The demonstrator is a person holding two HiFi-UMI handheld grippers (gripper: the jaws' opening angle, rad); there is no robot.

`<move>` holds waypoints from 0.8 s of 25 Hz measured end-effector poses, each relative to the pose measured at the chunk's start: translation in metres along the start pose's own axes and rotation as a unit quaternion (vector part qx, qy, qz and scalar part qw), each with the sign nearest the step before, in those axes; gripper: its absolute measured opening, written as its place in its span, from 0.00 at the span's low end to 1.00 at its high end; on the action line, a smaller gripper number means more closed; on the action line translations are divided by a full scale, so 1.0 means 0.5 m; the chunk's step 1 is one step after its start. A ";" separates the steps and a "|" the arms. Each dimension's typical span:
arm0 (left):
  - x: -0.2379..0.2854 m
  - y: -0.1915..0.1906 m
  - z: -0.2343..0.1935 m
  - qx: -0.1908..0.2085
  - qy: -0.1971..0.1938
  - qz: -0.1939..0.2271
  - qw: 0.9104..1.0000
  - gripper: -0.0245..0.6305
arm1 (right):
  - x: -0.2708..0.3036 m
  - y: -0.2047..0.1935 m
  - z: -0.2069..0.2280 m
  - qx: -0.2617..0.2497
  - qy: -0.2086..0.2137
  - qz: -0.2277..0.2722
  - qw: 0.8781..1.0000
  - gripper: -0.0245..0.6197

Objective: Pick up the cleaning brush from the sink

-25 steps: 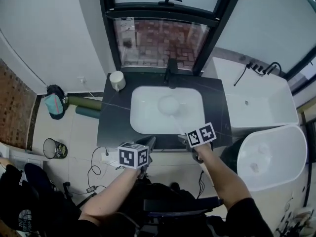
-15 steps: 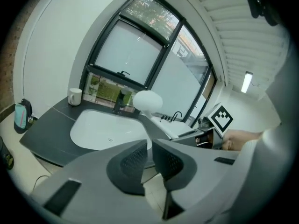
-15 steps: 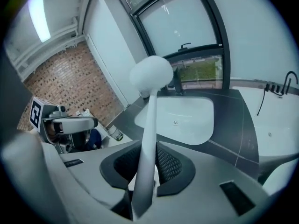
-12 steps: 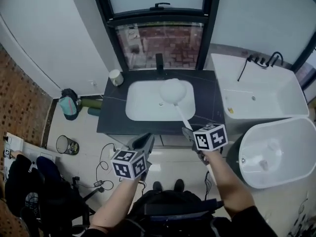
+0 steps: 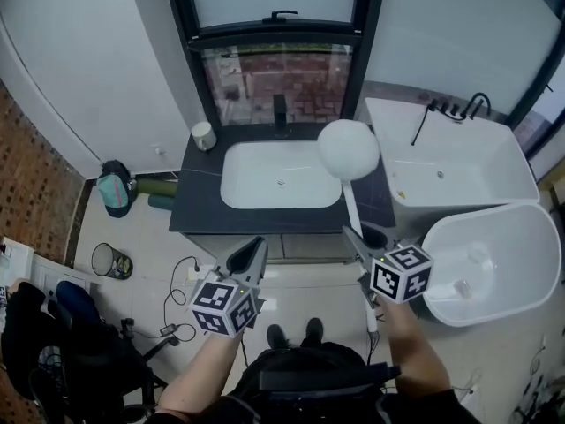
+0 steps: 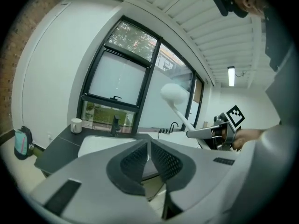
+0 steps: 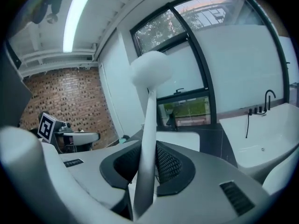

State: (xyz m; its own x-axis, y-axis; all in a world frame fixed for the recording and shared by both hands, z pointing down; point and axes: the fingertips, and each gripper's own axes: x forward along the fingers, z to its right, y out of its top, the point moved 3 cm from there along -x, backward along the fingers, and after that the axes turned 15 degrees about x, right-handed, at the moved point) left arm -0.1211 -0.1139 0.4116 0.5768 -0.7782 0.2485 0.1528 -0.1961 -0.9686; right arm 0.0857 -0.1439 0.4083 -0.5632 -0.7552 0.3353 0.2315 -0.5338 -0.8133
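The cleaning brush (image 5: pixel 348 148) has a round white head and a long white handle. It hangs in the air above the right end of the white sink (image 5: pixel 234 173), clear of the basin. My right gripper (image 5: pixel 353 234) is shut on the handle low down, and the head (image 7: pixel 150 68) stands up above the pads in the right gripper view. My left gripper (image 5: pixel 255 246) is held up in front of the counter, shut with nothing between its pads. In the left gripper view the brush (image 6: pixel 174 94) and the right gripper (image 6: pixel 194 134) show to the right.
A black faucet (image 5: pixel 280 113) stands behind the sink on the dark counter (image 5: pixel 194 201), with a white cup (image 5: pixel 204 135) at its back left corner. To the right are a white bathtub (image 5: pixel 459 170) and a round white tub (image 5: pixel 481 263). A bin (image 5: pixel 110 261) and cables lie on the floor at the left.
Both grippers have risen and drawn back from the sink. The brush has come up out of the basin with the right gripper and moved right.
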 end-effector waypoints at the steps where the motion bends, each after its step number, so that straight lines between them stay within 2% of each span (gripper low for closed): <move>1: 0.000 0.006 0.006 0.010 0.001 0.007 1.000 0.07 | -0.017 0.006 -0.002 -0.006 0.001 0.016 1.000 0.12; 6: -0.042 0.069 0.071 0.050 0.063 0.076 0.994 0.04 | -0.125 0.020 -0.002 -0.035 0.027 0.083 0.996 0.12; 9: -0.069 0.114 0.142 0.055 0.078 0.101 0.990 0.04 | -0.214 0.042 -0.009 -0.061 0.044 0.118 0.990 0.12; 13: -0.064 0.136 0.208 0.044 0.077 0.102 0.991 0.04 | -0.290 0.064 -0.008 -0.080 0.050 0.144 0.985 0.12; 16: -0.062 0.142 0.243 0.041 0.056 0.103 0.992 0.04 | -0.304 0.060 -0.005 -0.081 0.044 0.148 0.985 0.12; 20: -0.090 0.131 0.253 0.050 0.037 0.101 0.993 0.04 | -0.313 0.034 -0.027 -0.071 0.033 0.159 0.984 0.12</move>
State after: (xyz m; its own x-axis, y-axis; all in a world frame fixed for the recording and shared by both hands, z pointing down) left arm -0.0355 -0.0163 0.3378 0.5440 -0.8379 0.0448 0.1208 0.0253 -0.9924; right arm 0.1669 -0.0298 0.3358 -0.5319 -0.8464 0.0251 0.2934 -0.2120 -0.9322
